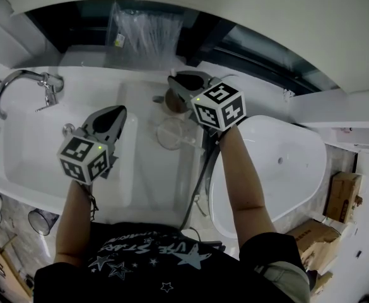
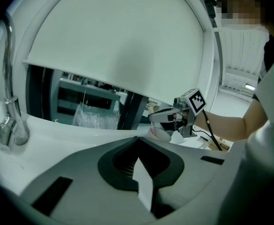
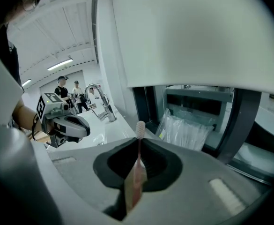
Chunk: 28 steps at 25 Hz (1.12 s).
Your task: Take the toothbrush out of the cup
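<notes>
My right gripper (image 3: 139, 143) is shut on a pink toothbrush (image 3: 137, 170), whose handle stands upright between the jaws with its bristle head (image 3: 140, 126) poking up past the tips. In the head view this gripper (image 1: 175, 84) hovers over a small brownish cup (image 1: 171, 103) at the back of the white counter (image 1: 152, 175). The left gripper view shows the cup (image 2: 161, 134) right under those jaws. My left gripper (image 1: 113, 115) hangs over the basin's right side, jaws shut, nothing between them (image 2: 137, 145).
A chrome faucet (image 1: 21, 81) stands at the left of the white basin (image 1: 26, 156). A clear glass (image 1: 171, 134) sits on the counter near the cup. Behind lies a plastic bag (image 1: 143, 30). A white tub (image 1: 291, 163) and cardboard boxes (image 1: 342, 194) are at right.
</notes>
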Each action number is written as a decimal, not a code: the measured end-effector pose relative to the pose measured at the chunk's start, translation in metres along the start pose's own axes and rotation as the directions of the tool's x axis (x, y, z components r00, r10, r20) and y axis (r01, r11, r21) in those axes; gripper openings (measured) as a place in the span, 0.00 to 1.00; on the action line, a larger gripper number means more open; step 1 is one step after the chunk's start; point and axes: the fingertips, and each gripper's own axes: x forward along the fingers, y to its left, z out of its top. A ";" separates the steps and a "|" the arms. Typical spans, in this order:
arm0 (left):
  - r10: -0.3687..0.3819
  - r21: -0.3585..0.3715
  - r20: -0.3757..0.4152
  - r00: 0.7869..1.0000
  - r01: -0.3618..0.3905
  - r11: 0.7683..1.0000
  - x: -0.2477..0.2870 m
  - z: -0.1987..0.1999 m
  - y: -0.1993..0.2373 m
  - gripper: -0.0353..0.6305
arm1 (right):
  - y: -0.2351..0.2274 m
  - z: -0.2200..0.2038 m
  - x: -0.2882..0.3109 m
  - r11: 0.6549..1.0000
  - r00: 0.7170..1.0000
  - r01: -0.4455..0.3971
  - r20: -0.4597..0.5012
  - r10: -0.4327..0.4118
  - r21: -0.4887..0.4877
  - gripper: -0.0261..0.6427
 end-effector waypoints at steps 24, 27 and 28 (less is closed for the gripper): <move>-0.119 0.084 0.085 0.989 0.112 0.990 -0.069 0.032 -0.036 0.06 | 0.038 0.088 -0.106 0.963 0.916 0.268 0.301 -0.264 0.029 0.06; -0.145 0.089 0.081 0.986 0.138 0.986 -0.087 0.030 -0.039 0.06 | 0.054 0.100 -0.125 0.949 0.894 0.313 0.329 -0.303 0.023 0.06; -0.152 0.090 0.078 0.985 0.145 0.985 -0.093 0.028 -0.038 0.06 | 0.060 0.104 -0.130 0.945 0.887 0.325 0.338 -0.314 0.024 0.06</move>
